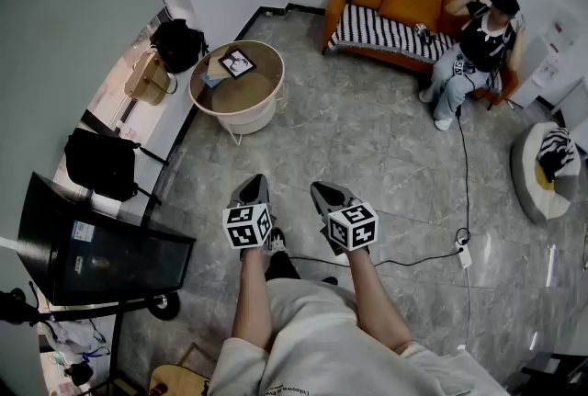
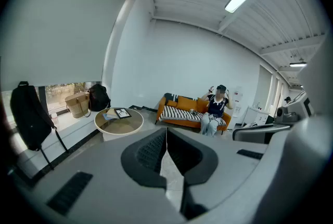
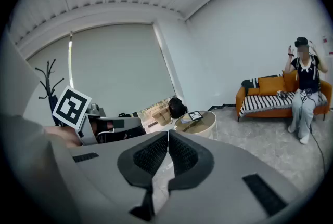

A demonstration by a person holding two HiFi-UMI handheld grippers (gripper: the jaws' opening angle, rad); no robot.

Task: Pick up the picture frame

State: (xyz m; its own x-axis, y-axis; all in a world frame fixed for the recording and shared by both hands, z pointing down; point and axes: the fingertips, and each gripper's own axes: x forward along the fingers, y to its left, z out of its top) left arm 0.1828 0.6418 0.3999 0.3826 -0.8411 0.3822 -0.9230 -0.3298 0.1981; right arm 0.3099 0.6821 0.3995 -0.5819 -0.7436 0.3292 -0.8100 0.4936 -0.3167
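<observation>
**Q:** Entry one, the task's thing?
**A:** Small black-edged picture frame (image 1: pixel 238 63), lying flat on the round cream desk with a tan top (image 1: pixel 243 93), beside what looks like a book or papers. It is across the grey stone floor (image 1: pixel 367 137), well apart from both your tools.

**Q:** Entry two, your tools?
**A:** Left tongs (image 1: pixel 254 185): jaws pressed together, nothing between them. Right tongs (image 1: pixel 322 192): likewise closed and empty. You hold both low in front of you, tipped slightly downward over the floor.

**Q:** Progress?
**A:** By my reading, nothing is done yet and the frame is untouched. Left for you: reach the desk, open one pair of tongs, close on the frame's edge, lift.

**Q:** Other entries?
**A:** Orange sofa with a striped cover (image 1: pixel 386 31) and a seated person (image 1: pixel 473 50), both off to the right of the desk.
</observation>
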